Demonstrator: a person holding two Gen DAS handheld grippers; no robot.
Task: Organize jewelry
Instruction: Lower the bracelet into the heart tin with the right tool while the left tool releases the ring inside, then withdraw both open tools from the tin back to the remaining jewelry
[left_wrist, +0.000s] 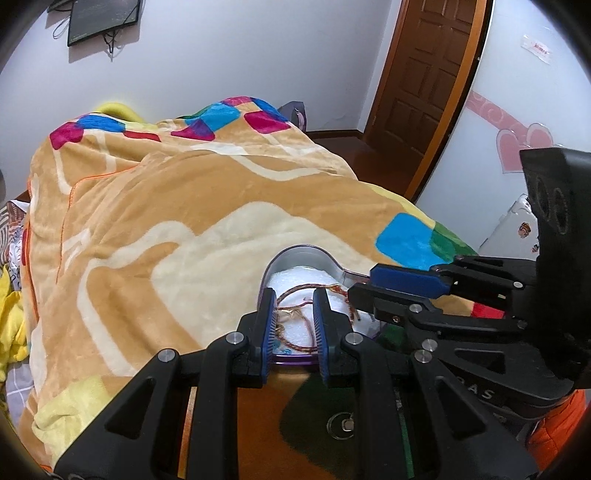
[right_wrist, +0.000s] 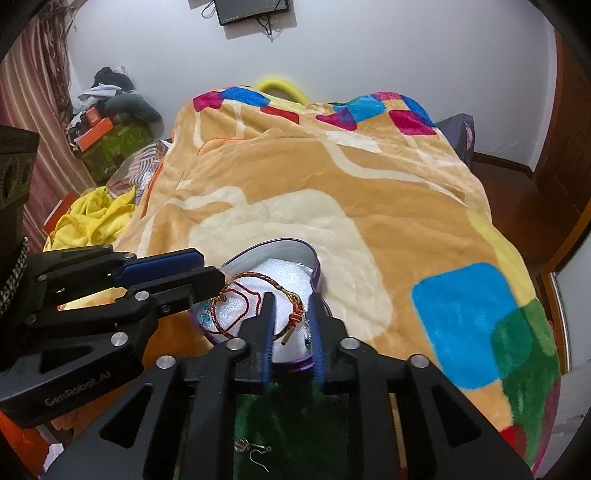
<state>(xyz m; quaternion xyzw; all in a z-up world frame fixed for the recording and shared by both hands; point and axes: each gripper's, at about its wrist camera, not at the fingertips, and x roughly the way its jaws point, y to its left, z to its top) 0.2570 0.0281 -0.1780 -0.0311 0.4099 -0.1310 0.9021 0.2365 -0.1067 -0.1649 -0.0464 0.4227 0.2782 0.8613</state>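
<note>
Two braided red cord bracelets (right_wrist: 258, 295) coiled on white foam (right_wrist: 280, 280) inside heart-shaped purple tin (right_wrist: 316, 273), near blanket's (right_wrist: 332, 184) near edge; loose earring hooks (right_wrist: 255, 452) lying closer, on green patch. Directly ahead of both grippers, loops spread sideways. Left gripper (left_wrist: 294, 328) hovering over coils, fingers apart, nothing clamped; right gripper (right_wrist: 290, 328) likewise parted, gold clasp end (right_wrist: 290, 332) just between fingers, likely nearer for picking.
</note>
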